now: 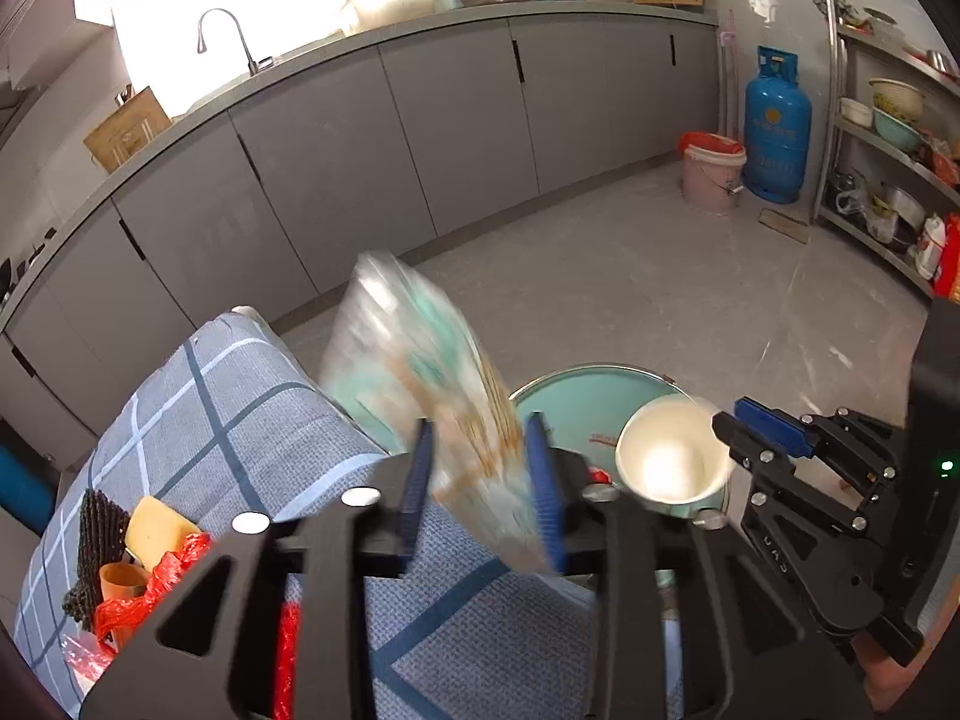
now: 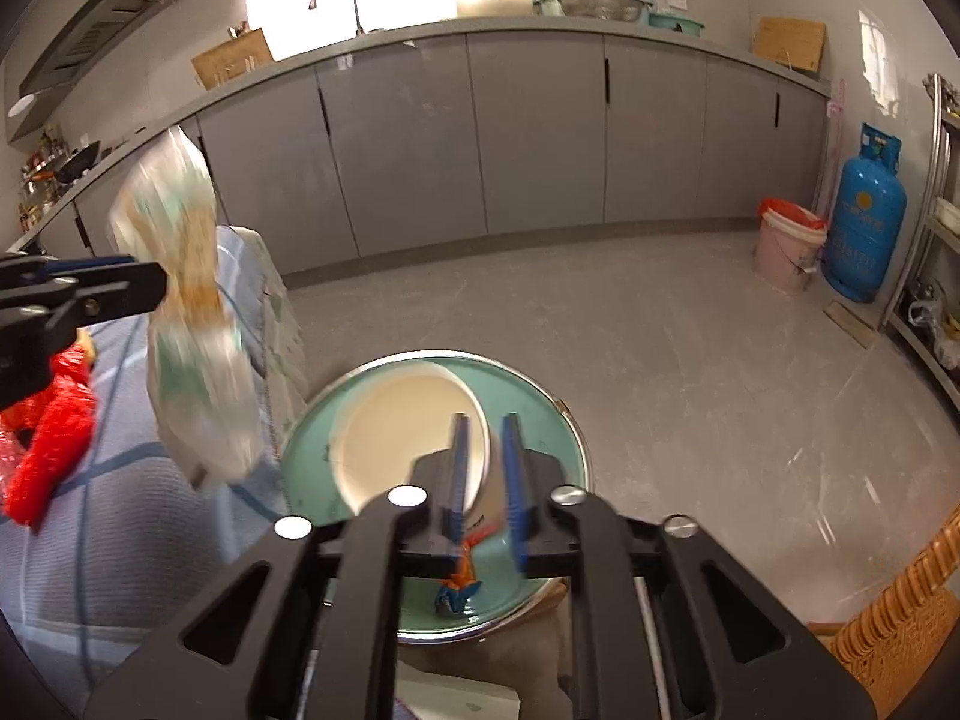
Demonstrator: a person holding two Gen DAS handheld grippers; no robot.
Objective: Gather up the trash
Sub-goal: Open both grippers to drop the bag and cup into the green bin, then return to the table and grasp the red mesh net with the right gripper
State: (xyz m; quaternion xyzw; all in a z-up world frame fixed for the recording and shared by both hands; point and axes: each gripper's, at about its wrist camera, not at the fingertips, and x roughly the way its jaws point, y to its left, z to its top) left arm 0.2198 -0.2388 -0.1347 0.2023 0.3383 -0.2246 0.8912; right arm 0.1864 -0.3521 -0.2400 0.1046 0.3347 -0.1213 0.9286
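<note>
A crumpled clear wrapper (image 1: 408,360) with teal and brown print stands motion-blurred between the jaws of my left gripper (image 1: 480,423), which are spread apart and do not clamp it. From the right wrist view the same wrapper (image 2: 192,312) hangs just off the left gripper (image 2: 144,285). A white paper cup (image 2: 408,432) lies tilted over the teal, metal-rimmed bin (image 2: 540,414). Its rim passes between the parted fingers of my right gripper (image 2: 486,420) with a gap showing. An orange and blue scrap (image 2: 459,585) lies in the bin. The cup (image 1: 672,456) and right gripper (image 1: 729,420) also show over the bin (image 1: 576,402).
A blue checked cloth (image 1: 252,420) covers the surface at left, holding a red plastic bag (image 1: 150,594), a yellow sponge and a black scrubber. Grey cabinets line the back. A pink bucket (image 1: 711,177), a blue gas cylinder (image 1: 777,126) and metal shelves stand right. A wicker basket (image 2: 900,612) is near right.
</note>
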